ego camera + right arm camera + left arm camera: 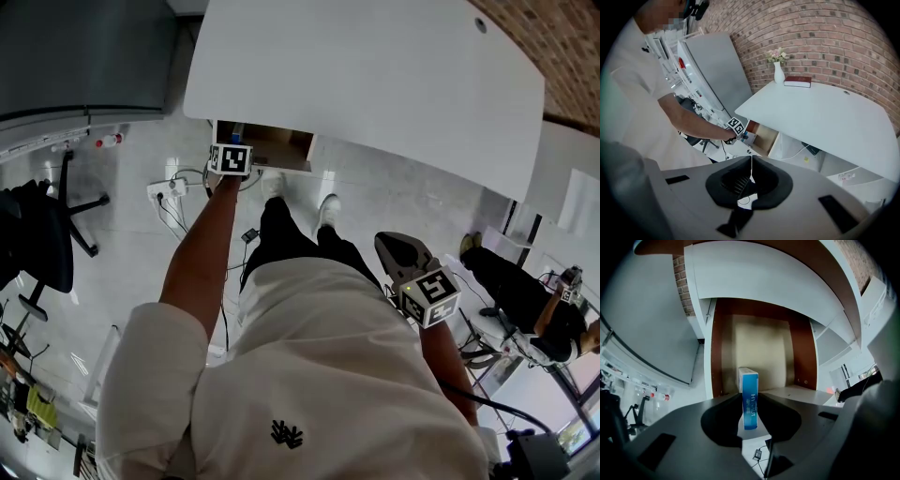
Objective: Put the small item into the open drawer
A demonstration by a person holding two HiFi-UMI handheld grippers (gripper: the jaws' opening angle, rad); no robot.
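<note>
My left gripper (pixel 750 404) reaches down into the open drawer (pixel 761 341) under the near left edge of the white desk (pixel 375 75). Its own view shows the blue box (pixel 750 380) standing narrow-edge-on between the jaws. Both pads lie against its sides, so I am pinching it by its near end. Its far end points at the drawer's tan floor, with the drawer's brown walls to the left and right. I cannot tell from here whether the box touches that floor.

The head view hides all of this. There my forearm (pixel 202 253) stretches out to the drawer, and the marker cube (pixel 231 159) covers both the jaws and the box.

My right gripper (pixel 751 159) hangs back by my right hip, well away from the drawer. Its jaws are pressed together with nothing between them.

Only its view takes in the whole desk from the side. It shows the drawer pulled out below the top and my left gripper at its mouth. A white vase (pixel 778 72) of flowers and a dark red book (pixel 797 81) sit at the far end against the brick wall (pixel 843 51).

The head view alone shows the floor by the drawer, with a white power strip (pixel 167 188) and a black office chair (pixel 42 239) to the left.
</note>
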